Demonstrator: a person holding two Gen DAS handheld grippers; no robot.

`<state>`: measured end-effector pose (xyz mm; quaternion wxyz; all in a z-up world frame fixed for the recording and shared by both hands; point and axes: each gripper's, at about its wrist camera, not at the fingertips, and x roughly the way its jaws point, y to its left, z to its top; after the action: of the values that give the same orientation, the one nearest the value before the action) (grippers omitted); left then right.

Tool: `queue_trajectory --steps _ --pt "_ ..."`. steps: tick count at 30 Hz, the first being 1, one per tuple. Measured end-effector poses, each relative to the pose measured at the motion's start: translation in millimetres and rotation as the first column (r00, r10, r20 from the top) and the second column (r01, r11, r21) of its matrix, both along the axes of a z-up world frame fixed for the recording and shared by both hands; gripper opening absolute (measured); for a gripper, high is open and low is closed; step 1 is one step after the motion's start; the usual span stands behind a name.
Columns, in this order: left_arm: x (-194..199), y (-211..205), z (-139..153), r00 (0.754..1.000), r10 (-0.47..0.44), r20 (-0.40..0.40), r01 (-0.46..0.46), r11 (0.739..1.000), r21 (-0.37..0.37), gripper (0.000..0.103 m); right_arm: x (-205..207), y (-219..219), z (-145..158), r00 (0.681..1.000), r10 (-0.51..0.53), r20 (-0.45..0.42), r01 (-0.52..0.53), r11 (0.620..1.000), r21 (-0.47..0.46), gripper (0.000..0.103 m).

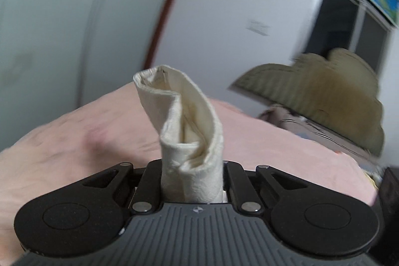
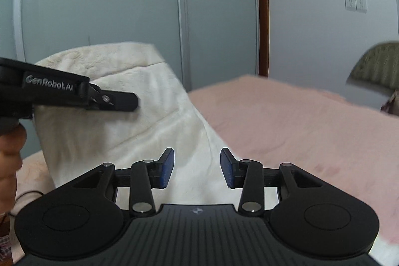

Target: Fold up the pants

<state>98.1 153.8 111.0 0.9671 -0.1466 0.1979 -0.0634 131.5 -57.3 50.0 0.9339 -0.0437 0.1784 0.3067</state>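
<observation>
Cream pants [image 1: 192, 141] bunched in left tool [image 1: 192, 181]

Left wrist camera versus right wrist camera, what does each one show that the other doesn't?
Only the left wrist view shows the pinch itself: the left gripper shut on a bunched cream edge of the pants, plus a window.

Only the right wrist view shows the right gripper open and empty, the lifted pants draping down to the bed, the left gripper from the side, and a sliding door with flower prints.

Both show the pants, the pink bedspread and an olive cushion.
</observation>
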Motion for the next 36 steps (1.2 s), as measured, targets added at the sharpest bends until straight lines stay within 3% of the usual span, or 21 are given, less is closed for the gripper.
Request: queue_trajectory --steps 6,12,21,33,36 --pt "-10.7 -75.6 4.7 0.991 -0.124 0.04 0.121 0.99 0.068 0.013 -12.9 -52.2 13.2 0.994 -0.017 0.111 0.011 0.999 0.047 0.058" --pt "-2.8 -138.1 -11.6 0.976 -0.217 0.016 0.214 0.969 0.121 0.013 -38.1 -111.5 6.4 0.989 -0.087 0.122 0.086 0.996 0.011 0.058" --pt "-5.4 -228.3 -46.5 0.942 -0.335 -0.006 0.325 0.909 0.26 0.014 -54.3 -176.3 -18.7 0.98 -0.195 0.031 0.193 0.98 0.053 0.058" --pt "-11.5 -287.3 -88.4 0.907 -0.407 -0.105 0.42 0.862 0.283 0.015 -71.8 -220.5 -58.6 0.947 -0.306 -0.1 0.316 0.944 0.096 0.058" --pt "-4.3 -291.3 -94.1 0.889 -0.431 -0.157 0.458 0.848 0.266 0.025 -73.5 -225.8 -66.6 0.932 -0.334 -0.14 0.348 0.933 0.091 0.059"
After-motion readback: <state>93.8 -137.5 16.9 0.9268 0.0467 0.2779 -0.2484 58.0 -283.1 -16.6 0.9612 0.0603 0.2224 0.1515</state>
